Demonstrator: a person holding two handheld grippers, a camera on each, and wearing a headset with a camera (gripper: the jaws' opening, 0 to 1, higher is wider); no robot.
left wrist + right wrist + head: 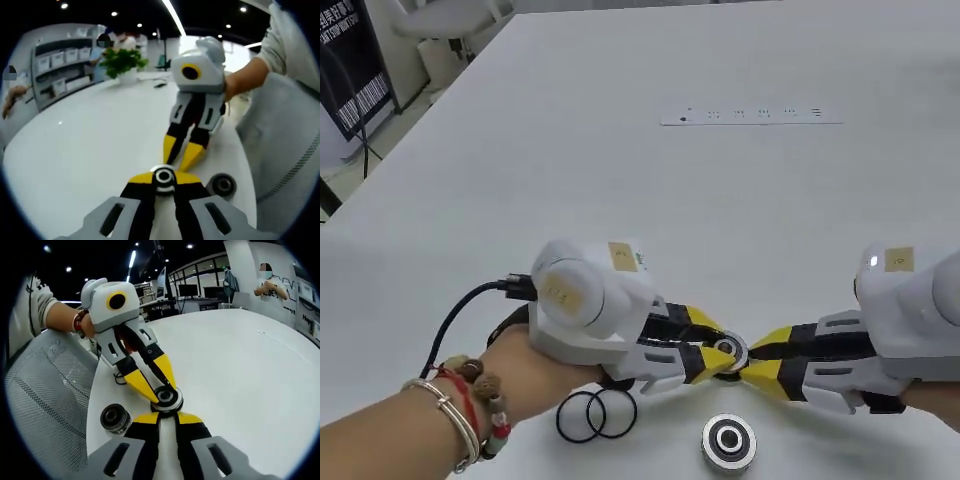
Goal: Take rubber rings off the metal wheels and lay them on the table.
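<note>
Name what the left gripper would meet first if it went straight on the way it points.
The metal wheel at the left gripper's tips; right behind it, apparently, the right gripper, pointing back at it.

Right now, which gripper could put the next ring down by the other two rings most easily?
Left, probably. The left gripper sits close to the two rubber rings on the table; the right gripper is across the wheel from them.
</note>
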